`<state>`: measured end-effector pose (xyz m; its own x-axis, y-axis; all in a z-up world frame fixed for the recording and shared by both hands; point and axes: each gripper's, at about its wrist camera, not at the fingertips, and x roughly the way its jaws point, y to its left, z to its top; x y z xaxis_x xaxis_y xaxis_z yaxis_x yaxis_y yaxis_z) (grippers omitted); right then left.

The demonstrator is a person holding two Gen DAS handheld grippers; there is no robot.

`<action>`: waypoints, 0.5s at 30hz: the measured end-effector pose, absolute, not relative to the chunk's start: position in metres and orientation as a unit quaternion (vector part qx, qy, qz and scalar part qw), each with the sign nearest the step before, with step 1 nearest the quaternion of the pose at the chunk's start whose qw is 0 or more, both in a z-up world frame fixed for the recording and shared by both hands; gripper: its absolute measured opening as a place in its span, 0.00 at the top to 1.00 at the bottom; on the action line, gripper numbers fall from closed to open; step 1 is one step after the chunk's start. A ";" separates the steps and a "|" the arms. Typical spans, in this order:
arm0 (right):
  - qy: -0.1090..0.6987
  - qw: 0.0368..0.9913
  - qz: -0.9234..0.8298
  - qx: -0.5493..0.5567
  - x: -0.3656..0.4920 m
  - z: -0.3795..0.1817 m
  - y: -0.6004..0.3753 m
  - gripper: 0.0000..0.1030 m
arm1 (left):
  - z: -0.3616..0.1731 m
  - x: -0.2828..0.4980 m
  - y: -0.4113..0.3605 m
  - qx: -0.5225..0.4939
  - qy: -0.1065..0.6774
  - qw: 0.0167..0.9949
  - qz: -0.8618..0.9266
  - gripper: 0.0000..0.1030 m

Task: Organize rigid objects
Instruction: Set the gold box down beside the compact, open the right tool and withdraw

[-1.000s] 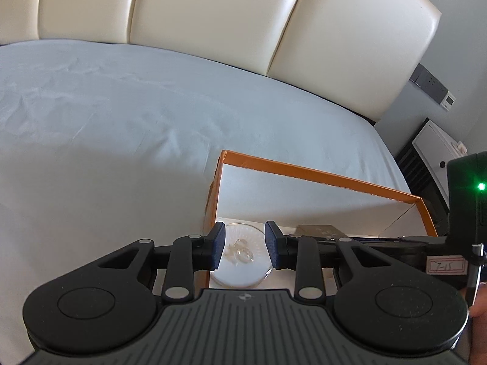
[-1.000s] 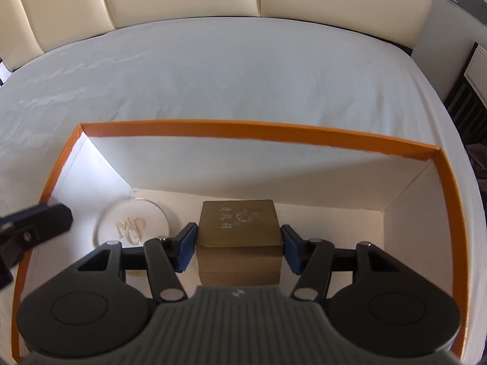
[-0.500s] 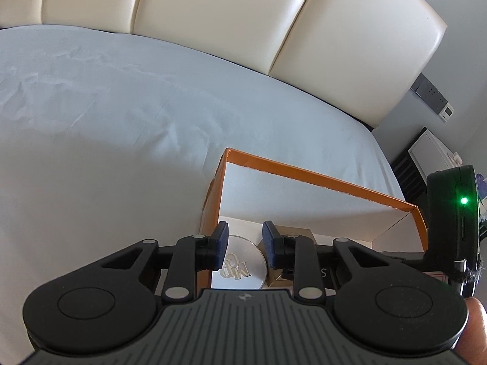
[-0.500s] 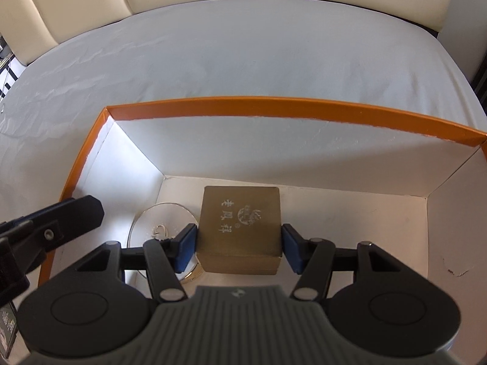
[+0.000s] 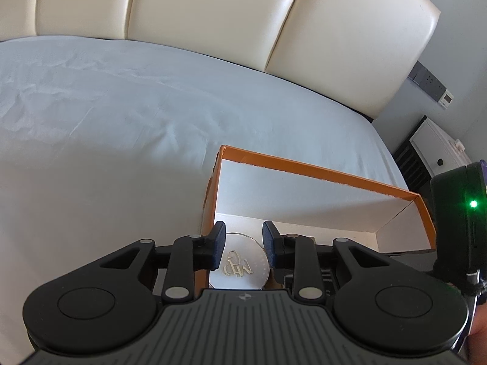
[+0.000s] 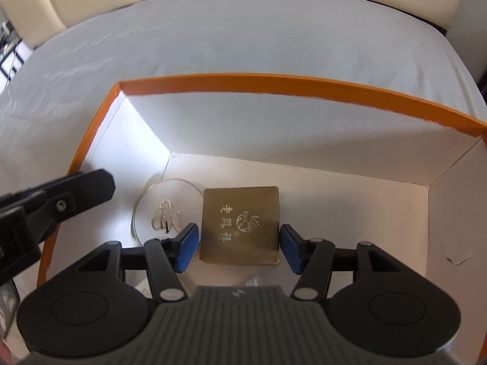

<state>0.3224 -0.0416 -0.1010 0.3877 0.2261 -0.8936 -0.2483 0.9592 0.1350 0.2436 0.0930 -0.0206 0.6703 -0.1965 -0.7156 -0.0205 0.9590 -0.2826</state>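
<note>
Gold box [image 6: 240, 224] sits flat on the white floor of the orange-rimmed carton [image 6: 274, 83], its printed lid facing up, with the round clear case [image 6: 166, 210] just beside it on the left, the two close enough that I cannot tell whether they touch. The right gripper [image 6: 239, 245] has its blue fingers [image 6: 186, 243] spread to either side of the gold box with a sliver of gap on each flank, so it has let go. A second ago those fingers were pressed against the box's sides while it was lower in the carton; half a second ago they were still close in. Since then they have widened and the gripper has drawn back and up, so the box now shows whole and resting on its own.

The left gripper [image 5: 244, 249] has likewise risen; its fingers frame the round clear case [image 5: 240, 266] far below, parted and holding nothing. In the right wrist view one of its fingers [image 6: 76, 187] hangs over the carton's left wall.

Judging by this, both rigid pieces are now stowed side by side in the carton, which lies on the grey bed sheet [image 5: 121, 140] before the cream headboard [image 5: 197, 15]. The placing step looks finished for this pair; what remains would be lifting both grippers clear without nudging the carton walls, then fetching any further items, none of which show here.
</note>
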 end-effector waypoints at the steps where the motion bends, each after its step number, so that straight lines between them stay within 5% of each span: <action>1: 0.535 0.833 0.143 -0.011 0.323 -0.101 -0.040 0.42 | -0.021 0.243 0.091 -0.130 0.403 0.905 -0.048 0.68; 15: 0.431 0.889 0.153 -0.017 0.256 -0.050 -0.070 0.40 | -0.004 0.223 0.067 -0.114 0.395 0.908 -0.080 0.68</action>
